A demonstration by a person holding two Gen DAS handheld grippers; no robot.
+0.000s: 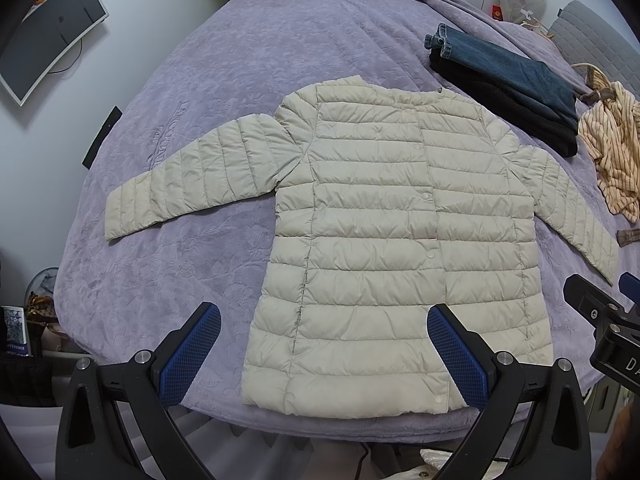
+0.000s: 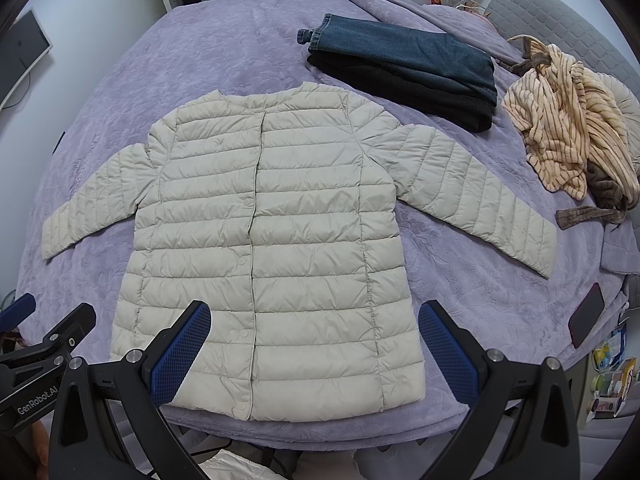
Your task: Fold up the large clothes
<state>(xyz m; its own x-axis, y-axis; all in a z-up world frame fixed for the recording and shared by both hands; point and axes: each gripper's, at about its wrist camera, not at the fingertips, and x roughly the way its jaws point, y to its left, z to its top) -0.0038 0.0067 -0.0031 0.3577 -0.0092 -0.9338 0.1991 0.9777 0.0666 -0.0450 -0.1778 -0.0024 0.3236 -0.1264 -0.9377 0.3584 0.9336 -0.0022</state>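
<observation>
A cream quilted down jacket (image 1: pixel 384 248) lies flat, snapped shut, sleeves spread, on the lavender bed (image 1: pixel 208 80), with left claw (image 1: pixel 324 356) and right claw (image 2: pixel 314 354) both spread wide, holding nothing.

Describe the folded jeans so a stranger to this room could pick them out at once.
Start at the purple bedspread and find the cream puffer jacket spread flat in its middle. Just beyond the jacket's right shoulder lies a folded stack: the blue jeans sit on top of a black garment. They are the only denim, neatly folded, unlike the crumpled striped robe beside them.
</observation>
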